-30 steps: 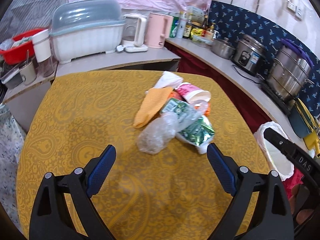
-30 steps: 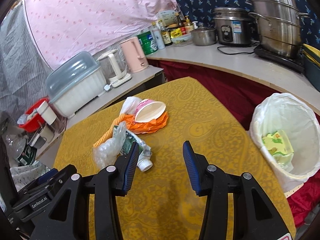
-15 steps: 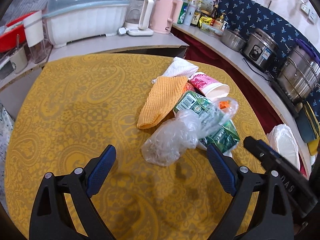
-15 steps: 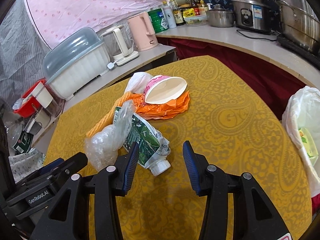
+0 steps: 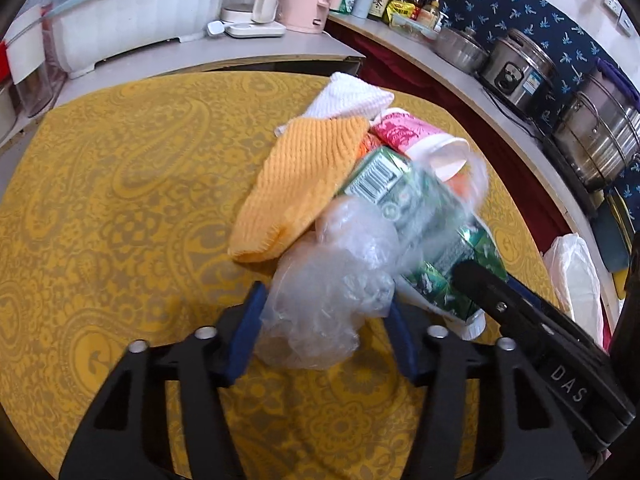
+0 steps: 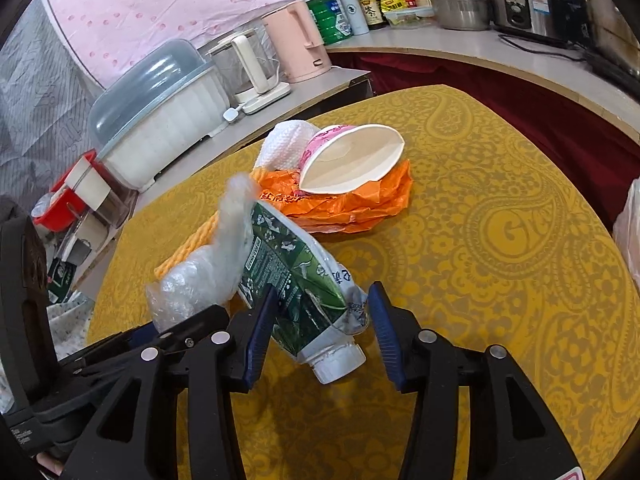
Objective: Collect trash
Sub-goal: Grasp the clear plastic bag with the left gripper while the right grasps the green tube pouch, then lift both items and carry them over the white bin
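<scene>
A trash pile lies mid-table: a crumpled clear plastic bag, a green carton with a white cap, a pink paper cup, an orange bag, a yellow cloth and a white cloth. My left gripper has its jaws closed in around the clear bag, touching it. My right gripper is open, its fingers either side of the carton's cap end.
A white-lined trash bin stands off the table's right edge. The counter behind holds a dish rack, kettles, bottles and steel pots. The yellow tablecloth spreads bare to the right.
Both grippers moved forward to the pile. The left jaws narrowed from wide open onto the clear bag. The right fingers now straddle the green carton.
</scene>
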Available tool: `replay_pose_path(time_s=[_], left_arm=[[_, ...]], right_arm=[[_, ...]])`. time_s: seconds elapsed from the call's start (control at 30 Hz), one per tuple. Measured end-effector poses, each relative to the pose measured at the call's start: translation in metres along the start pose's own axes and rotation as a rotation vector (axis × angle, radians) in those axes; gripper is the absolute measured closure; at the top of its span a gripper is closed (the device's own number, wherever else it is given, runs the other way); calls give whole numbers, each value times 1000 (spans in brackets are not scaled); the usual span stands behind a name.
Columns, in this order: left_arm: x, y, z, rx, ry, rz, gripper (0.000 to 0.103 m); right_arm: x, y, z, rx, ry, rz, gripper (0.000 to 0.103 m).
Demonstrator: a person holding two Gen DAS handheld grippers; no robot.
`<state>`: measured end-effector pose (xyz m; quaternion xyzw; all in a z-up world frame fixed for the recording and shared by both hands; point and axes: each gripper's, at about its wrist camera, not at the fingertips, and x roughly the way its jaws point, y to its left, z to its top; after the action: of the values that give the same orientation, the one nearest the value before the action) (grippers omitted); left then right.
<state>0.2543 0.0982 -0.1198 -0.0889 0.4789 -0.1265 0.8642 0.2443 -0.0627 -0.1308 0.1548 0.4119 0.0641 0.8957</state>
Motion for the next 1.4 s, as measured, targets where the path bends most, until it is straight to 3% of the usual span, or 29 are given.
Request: replay_pose_path(time_s=[0.2,0.37,0.5,0.77,1.07,1.4], left_arm=[[-1,-2,-4,14,6,-15,68],[-11,-3,-7,13,-7,-8,69],[-12,1,-6,5,-10,5,69],[-11,-3,-4,7,-4,8,69],[-39,-32,-14,49,-39,-25,69],[-79,-89,-29,128,-94,-66,69]], right_arm=[[2,-4,0,9,-4,17,54],[7,-13,9,21,1,30,47],[21,-17,16,49,39,98,45],[28,-7,9,43,77,162,51],[-23,-10,-3,40,7,123,69],[-106,-40,-18,86,-110,66,69]])
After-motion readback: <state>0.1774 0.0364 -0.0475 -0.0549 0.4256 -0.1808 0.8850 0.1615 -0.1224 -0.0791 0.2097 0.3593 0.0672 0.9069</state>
